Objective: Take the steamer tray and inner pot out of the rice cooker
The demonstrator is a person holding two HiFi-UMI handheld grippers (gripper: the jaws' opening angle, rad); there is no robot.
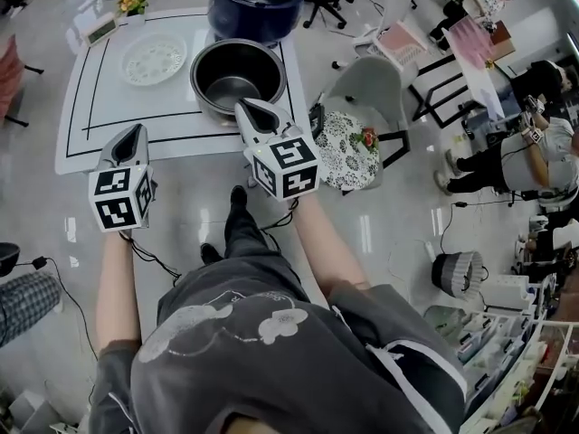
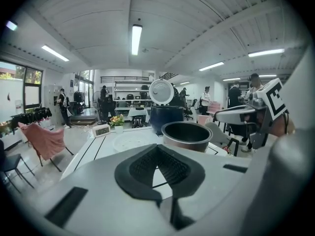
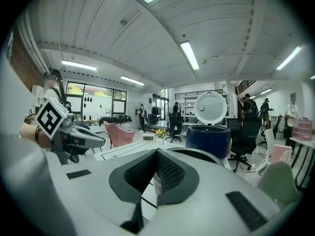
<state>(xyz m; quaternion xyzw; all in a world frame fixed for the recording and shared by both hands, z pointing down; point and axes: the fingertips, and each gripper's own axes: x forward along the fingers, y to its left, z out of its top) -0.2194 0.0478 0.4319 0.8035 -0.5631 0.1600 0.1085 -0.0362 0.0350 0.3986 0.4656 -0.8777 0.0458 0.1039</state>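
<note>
The dark blue rice cooker [image 1: 256, 3] stands at the table's far edge with its lid [image 2: 161, 91] raised. In front of it on the white table [image 1: 90, 107] sits the metal inner pot [image 1: 237, 75], and the white steamer tray [image 1: 154, 59] lies to the pot's left. My left gripper [image 1: 137, 129] is shut and empty, hovering near the table's front edge. Also shut and empty, my right gripper [image 1: 241, 105] has its tip just in front of the pot's near rim. The left gripper view shows the pot [image 2: 187, 135] and tray [image 2: 130, 141] ahead; the right gripper view shows the cooker [image 3: 208, 139].
A small digital clock [image 1: 99, 30] and a flower pot [image 1: 133, 3] stand at the table's far left corner. A grey chair [image 1: 371, 84] and a floral cushion [image 1: 348, 147] are right of the table. People stand further right.
</note>
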